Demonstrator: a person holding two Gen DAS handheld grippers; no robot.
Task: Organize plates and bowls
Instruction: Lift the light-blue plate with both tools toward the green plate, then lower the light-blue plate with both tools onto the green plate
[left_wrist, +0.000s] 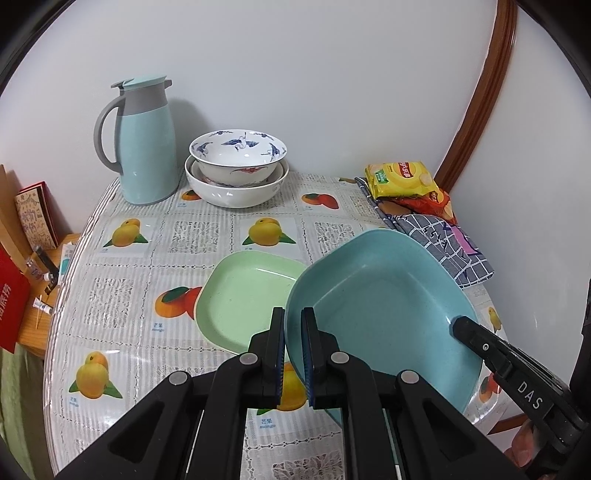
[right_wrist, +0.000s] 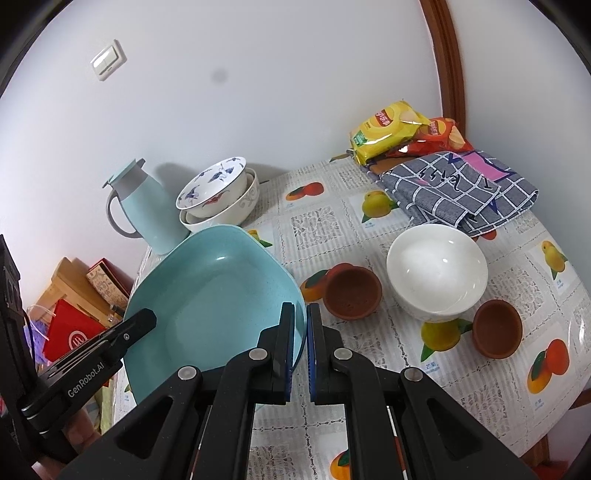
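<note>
Grippers left and right each clamp opposite rims of the tilted square blue plastic plate above the green square plate.

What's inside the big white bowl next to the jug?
A crane-painted bowl nests inside the big white bowl beside the jug. Anything beneath it is hidden.

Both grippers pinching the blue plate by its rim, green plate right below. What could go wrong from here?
1. The blue plate hangs tilted, held only by thin rim pinches from the left gripper and right gripper; uneven motion could twist it loose.
2. Lowered off-centre, it may knock the green plate rather than nest in it.
3. A rightward swing could hit the brown cup.
</note>
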